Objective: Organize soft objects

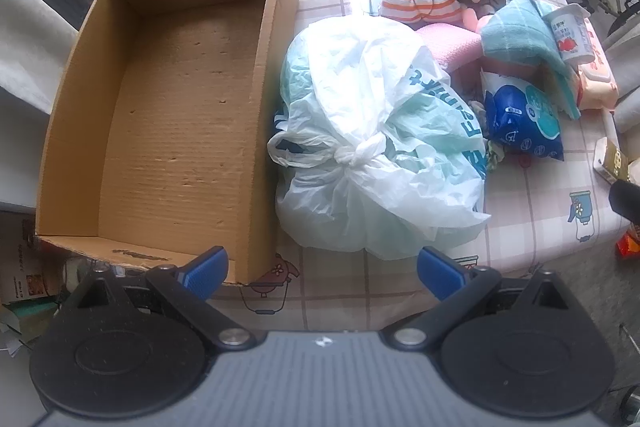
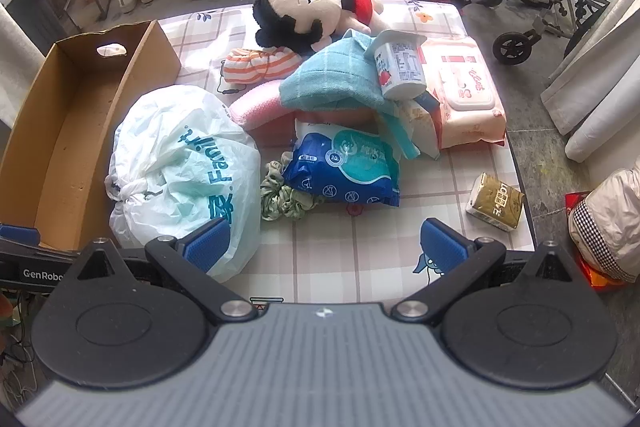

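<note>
**Op:** Left wrist view first: my left gripper (image 1: 322,273) hovers low at the near table edge, tilted down, blue pads spread wide with nothing between them. One cardboard box (image 1: 160,131) sits on the left, bare inside. Just right of it, touching its wall, lies one knotted white plastic bag (image 1: 372,147).

**Spotter:** And your right?

**Op:** Right wrist view: my right gripper (image 2: 324,247) hangs over the checked tablecloth (image 2: 360,259), fingers equally wide apart, holding nothing; its left pad (image 2: 206,247) overlaps the bag's edge, contact I can't tell. Going on rightward: one green scrunchie (image 2: 284,201), one blue wipes pack (image 2: 344,167), one striped cloth roll (image 2: 256,67), one teal towel (image 2: 332,79), one plush doll (image 2: 308,11), one yogurt cup (image 2: 400,67) atop the heap, one pink wipes pack (image 2: 464,95), and one gold tissue pack (image 2: 496,203), well apart.
</note>
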`<state>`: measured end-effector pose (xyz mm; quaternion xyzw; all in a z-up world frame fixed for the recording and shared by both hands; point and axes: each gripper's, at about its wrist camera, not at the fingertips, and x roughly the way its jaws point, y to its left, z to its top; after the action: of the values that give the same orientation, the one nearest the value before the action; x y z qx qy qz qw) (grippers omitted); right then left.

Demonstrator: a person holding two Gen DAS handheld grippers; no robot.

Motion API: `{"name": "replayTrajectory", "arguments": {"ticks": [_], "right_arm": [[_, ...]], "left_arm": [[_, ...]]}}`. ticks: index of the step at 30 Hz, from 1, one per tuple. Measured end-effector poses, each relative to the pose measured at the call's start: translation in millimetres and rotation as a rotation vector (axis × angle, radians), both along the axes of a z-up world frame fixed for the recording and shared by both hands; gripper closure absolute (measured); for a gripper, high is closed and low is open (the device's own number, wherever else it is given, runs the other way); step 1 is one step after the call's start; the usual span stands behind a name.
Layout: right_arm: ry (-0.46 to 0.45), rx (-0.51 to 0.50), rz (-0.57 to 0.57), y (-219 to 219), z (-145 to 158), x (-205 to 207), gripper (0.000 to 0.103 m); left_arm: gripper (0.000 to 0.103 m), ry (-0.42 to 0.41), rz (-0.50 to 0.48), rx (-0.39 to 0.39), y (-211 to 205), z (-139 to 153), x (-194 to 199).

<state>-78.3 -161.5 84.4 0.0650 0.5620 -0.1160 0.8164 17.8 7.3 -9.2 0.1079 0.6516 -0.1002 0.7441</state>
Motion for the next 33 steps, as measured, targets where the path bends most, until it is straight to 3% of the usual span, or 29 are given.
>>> {"name": "replayTrajectory", "arguments": {"ticks": [7,13,18,22,28,33], "right_arm": [[-0.002,0.001,0.006,-6,-2,17,0.001],[-0.014,0.003,-0.006,-17,-1,8,0.001],[-0.045,-0.008,0.007,-44,3,-7,0.001],[-0.062,-0.035,0.081,-84,2,-22,0.001],[-0.020,-0.067,0.230,-170,-37,-32,0.001],[0.027,-0.045,0.384,-229,-87,-19,0.002]], "left_arm": [[0.002,-0.004,0.010,-0.012,-2,-3,5],[0.002,-0.013,0.000,-0.022,-11,-4,2],[0.003,-0.037,-0.027,-0.048,-27,1,-10],[0.004,-0.036,-0.032,-0.087,-51,1,-22],[0.004,-0.037,-0.007,-0.139,-107,-11,-43],[0.006,-0.020,0.027,-0.166,-171,-43,-59]]}}
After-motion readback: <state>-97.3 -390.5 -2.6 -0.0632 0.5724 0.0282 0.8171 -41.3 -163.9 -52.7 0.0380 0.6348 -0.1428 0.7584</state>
